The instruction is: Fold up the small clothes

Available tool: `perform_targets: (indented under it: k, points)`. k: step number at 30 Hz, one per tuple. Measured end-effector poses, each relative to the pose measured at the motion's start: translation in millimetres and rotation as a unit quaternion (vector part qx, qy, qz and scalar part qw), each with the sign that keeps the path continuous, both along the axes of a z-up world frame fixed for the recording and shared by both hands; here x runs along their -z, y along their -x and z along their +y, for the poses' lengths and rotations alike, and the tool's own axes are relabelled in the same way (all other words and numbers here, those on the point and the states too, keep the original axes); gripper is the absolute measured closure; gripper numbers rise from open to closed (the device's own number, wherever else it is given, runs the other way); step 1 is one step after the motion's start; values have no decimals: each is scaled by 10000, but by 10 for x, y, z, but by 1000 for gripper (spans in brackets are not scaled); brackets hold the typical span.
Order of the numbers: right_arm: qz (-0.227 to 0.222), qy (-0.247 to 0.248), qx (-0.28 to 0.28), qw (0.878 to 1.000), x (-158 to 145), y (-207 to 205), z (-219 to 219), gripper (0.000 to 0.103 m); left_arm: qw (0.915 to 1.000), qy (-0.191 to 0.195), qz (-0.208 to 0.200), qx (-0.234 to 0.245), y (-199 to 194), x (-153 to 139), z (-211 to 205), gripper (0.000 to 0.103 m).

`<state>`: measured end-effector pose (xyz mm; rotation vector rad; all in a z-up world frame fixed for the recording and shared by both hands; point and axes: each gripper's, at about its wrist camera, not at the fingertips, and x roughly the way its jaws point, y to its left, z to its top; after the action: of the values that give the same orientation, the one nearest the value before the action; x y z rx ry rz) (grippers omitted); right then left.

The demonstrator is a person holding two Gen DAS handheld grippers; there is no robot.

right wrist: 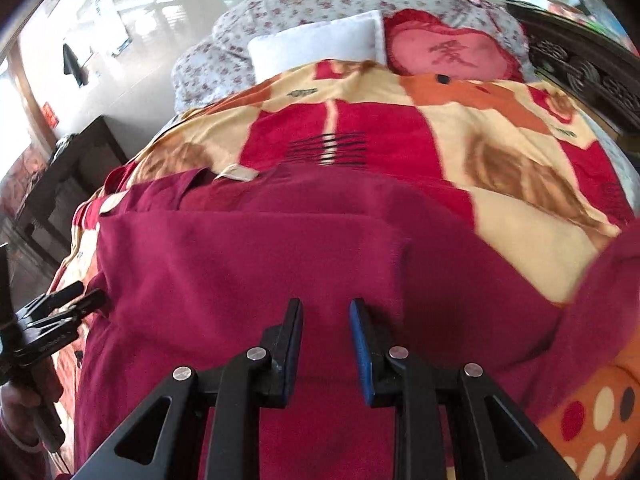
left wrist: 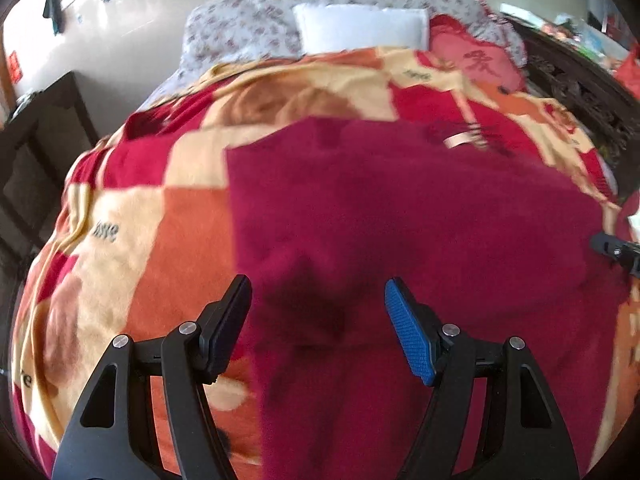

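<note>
Left gripper (left wrist: 318,312) hangs wide open, right gripper (right wrist: 325,322) narrower but gripping nothing, both over the maroon garment (left wrist: 400,220) spread across the blanket's (left wrist: 192,216) near edge. I'd pinch both hem corners evenly before folding.

A dark crimson garment (left wrist: 400,220) of soft, plain cloth lies spread nearly flat across a bed, covering most of its near part. Its left edge runs straight. Small cream-coloured tabs (right wrist: 236,174) show along its far edge. At the right, a portion of it rises in a fold.
</note>
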<state>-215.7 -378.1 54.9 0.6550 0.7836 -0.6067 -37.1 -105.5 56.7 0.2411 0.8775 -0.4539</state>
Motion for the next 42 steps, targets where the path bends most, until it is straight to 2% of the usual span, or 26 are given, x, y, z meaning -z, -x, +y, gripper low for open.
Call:
perform_targets:
  k: [2, 4, 8, 10, 14, 16, 17, 20, 22, 27, 28, 29, 30, 32, 36, 38, 40, 42]
  points:
    - [-145, -103, 137, 9997, -41, 157, -58, 80, 9997, 61, 95, 202, 30, -37, -153, 32]
    - [-130, -41, 411, 9991, -99, 326, -143, 76, 9991, 94, 201, 353, 43, -29, -302, 32]
    - [-118, 83, 975, 9951, -157, 674, -386, 54, 9977, 69, 375, 569, 87, 59, -576, 32]
    - [-39, 142, 1381, 9903, -166, 884, -596, 54, 9971, 25, 438, 628, 120, 110, -653, 32]
    - [133, 28, 2306, 9729, -135, 1301, -1119, 53, 9964, -25, 448, 718, 177, 162, -726, 32]
    - [318, -131, 2795, 9595, -74, 1492, -1405, 46, 9965, -71, 415, 715, 182, 175, -724, 32]
    - [376, -208, 2966, 9540, -49, 1559, -1497, 42, 9966, -82, 417, 703, 175, 182, -723, 32]
    - [368, -425, 3452, 9368, 40, 1737, -1752, 41, 9969, -79, 465, 633, 143, 209, -699, 32]
    - [447, -436, 3580, 9316, 76, 1764, -1858, 41, 9969, -76, 490, 603, 134, 225, -685, 32]
    - [671, -717, 3593, 9280, 322, 1732, -2025, 43, 9969, -178, 433, 632, 143, 245, -691, 32]
    - [634, -775, 3602, 9275, 365, 1765, -2037, 48, 9969, -187, 424, 637, 145, 241, -684, 32]
    - [552, -768, 3617, 9275, 384, 1809, -2027, 72, 9969, -194, 415, 638, 147, 236, -673, 32]
    - [536, -719, 3605, 9284, 383, 1820, -2013, 85, 9970, -196, 400, 629, 146, 228, -651, 32]
    - [366, -524, 3455, 9362, 301, 1832, -1932, 92, 9973, -188, 393, 595, 131, 211, -603, 32]
    - [-262, -106, 2829, 9587, -162, 1756, -1646, 93, 9985, -58, 340, 425, 79, 129, -448, 32]
    - [-617, 172, 2374, 9693, -532, 1625, -1439, 93, 9991, 59, 295, 301, 44, 48, -346, 32]
    - [-921, 401, 1843, 9777, -877, 1418, -1205, 93, 9993, 206, 247, 184, 9, -48, -245, 32]
    - [-1126, 514, 1347, 9831, -1099, 1170, -991, 93, 9992, 362, 172, 64, -21, -157, -133, 32]
